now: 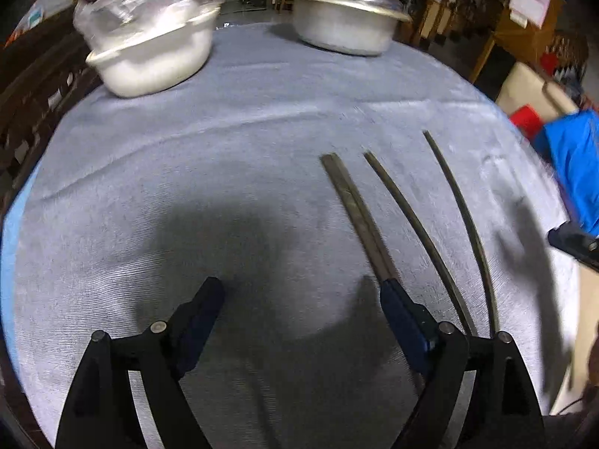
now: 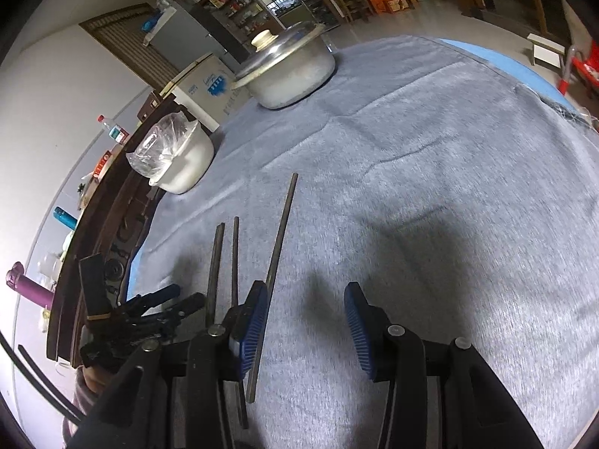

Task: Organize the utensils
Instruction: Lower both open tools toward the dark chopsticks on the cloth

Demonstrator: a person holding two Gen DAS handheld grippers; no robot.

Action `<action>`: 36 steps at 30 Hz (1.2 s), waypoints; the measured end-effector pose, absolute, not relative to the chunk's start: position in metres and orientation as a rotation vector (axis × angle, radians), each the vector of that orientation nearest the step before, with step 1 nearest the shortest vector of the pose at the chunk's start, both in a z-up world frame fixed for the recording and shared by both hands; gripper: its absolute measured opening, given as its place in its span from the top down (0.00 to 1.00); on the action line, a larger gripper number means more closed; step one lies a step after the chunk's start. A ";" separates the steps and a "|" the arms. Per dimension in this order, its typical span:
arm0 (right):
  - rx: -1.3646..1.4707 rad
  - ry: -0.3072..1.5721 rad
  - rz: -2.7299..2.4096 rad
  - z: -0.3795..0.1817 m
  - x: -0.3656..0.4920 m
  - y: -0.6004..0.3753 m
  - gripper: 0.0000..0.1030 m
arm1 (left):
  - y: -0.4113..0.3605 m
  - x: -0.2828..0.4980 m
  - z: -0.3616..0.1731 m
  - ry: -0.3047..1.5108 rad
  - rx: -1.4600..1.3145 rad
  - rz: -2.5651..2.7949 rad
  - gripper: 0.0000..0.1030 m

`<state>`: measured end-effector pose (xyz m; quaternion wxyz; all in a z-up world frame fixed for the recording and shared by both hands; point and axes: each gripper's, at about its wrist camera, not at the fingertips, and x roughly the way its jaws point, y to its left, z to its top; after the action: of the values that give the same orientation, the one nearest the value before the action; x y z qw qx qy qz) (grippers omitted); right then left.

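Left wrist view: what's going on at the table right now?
A person holds a gripper in each hand over the grey tablecloth, sorting chopsticks. Three dark sticks lie side by side on the cloth. The left gripper is open and empty; the right gripper is also open, holding nothing. A white bowl and a lidded metal pot sit behind.

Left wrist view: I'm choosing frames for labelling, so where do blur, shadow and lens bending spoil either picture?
Left wrist view: white bowl smeared by motion, chopsticks bowed by the lens, dark shadow ahead of the left gripper. Right wrist view: sharper, chopsticks nearly straight, shadow above the right gripper.
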<state>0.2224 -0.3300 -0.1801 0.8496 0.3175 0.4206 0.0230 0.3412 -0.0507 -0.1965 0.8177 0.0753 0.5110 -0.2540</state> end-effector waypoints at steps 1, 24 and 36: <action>0.667 0.888 0.047 -0.181 0.224 -0.330 0.56 | -0.046 0.345 -0.196 1.090 0.151 -0.523 0.16; 0.665 0.909 0.055 -0.192 0.238 -0.328 0.56 | -0.077 0.348 -0.195 1.077 0.212 -0.488 0.18; 0.667 0.910 0.054 -0.194 0.236 -0.334 0.56 | -0.083 0.354 -0.196 1.074 0.196 -0.488 0.18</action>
<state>0.2357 -0.3335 -0.1940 0.8446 0.3162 0.4312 0.0258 0.3538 -0.0831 -0.1965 0.8266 0.0921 0.5055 -0.2297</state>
